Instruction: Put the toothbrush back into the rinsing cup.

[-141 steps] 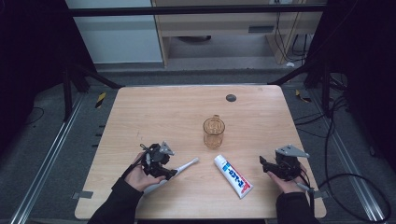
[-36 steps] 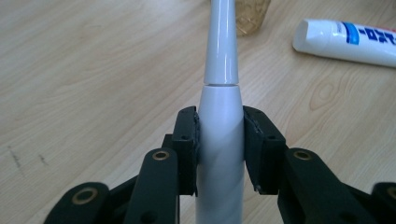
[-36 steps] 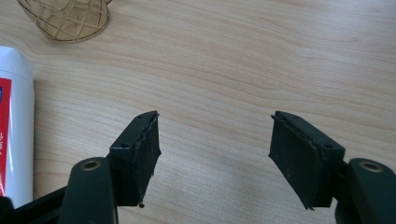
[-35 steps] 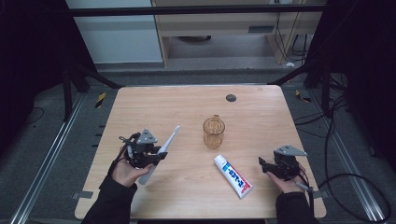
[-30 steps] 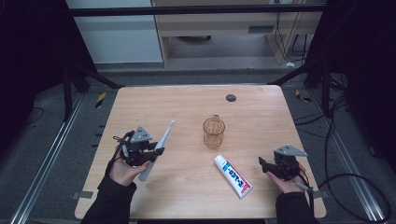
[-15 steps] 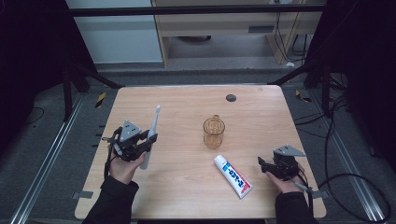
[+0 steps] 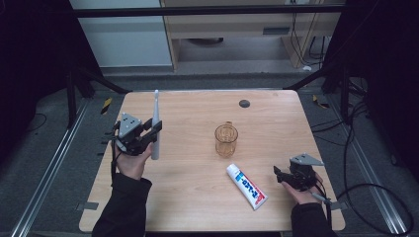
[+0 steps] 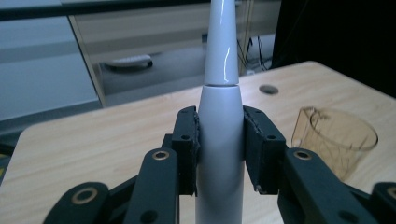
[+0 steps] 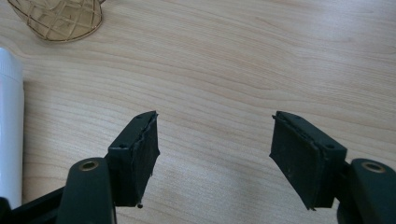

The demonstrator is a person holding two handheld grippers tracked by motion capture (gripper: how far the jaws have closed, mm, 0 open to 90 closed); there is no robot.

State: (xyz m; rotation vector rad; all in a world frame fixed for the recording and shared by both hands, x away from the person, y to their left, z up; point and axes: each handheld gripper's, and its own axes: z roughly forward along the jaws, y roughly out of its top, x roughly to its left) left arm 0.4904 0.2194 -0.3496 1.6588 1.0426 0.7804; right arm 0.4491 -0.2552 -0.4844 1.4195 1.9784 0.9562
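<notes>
High view: fixed overhead, facing forward and down, covers the whole tabletop [image 7: 197,197] from afar. Left gripper view: rides the left hand-held gripper [image 8: 219,149], near level, facing the far edge. Right gripper view: close, tilted down at the wood. All three catch the amber cup [image 7: 226,139].
</notes>
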